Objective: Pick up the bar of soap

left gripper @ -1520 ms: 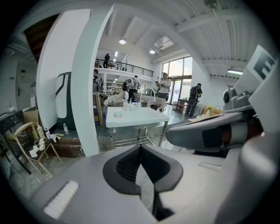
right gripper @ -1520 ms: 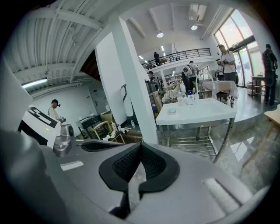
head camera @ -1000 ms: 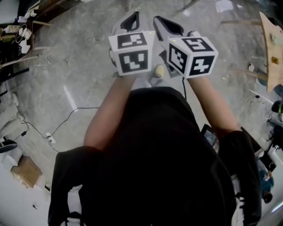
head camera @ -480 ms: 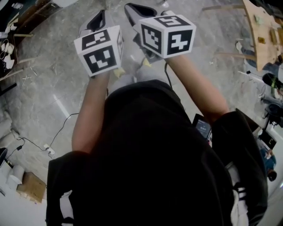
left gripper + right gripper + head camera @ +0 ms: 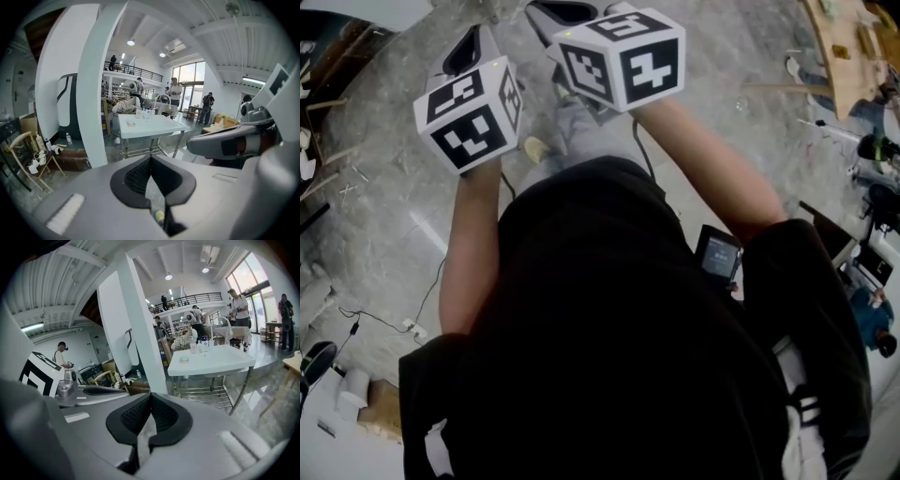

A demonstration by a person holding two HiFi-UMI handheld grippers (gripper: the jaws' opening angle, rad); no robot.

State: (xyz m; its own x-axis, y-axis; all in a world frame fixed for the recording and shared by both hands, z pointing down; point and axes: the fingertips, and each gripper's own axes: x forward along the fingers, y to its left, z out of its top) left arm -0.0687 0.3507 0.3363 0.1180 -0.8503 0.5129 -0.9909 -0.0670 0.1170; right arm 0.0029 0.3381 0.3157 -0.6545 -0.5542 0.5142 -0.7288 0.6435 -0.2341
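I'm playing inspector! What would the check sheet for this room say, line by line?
Surface: white table, off across the grey floor.
Job's things: small flat thing on the table; too far to tell if it is soap.
Clutter: bottles on the table.
Grippers: left gripper and right gripper both shut, nothing held.
Cables: thin cable on the floor.
Surroundings: white pillar; people standing beyond the table.
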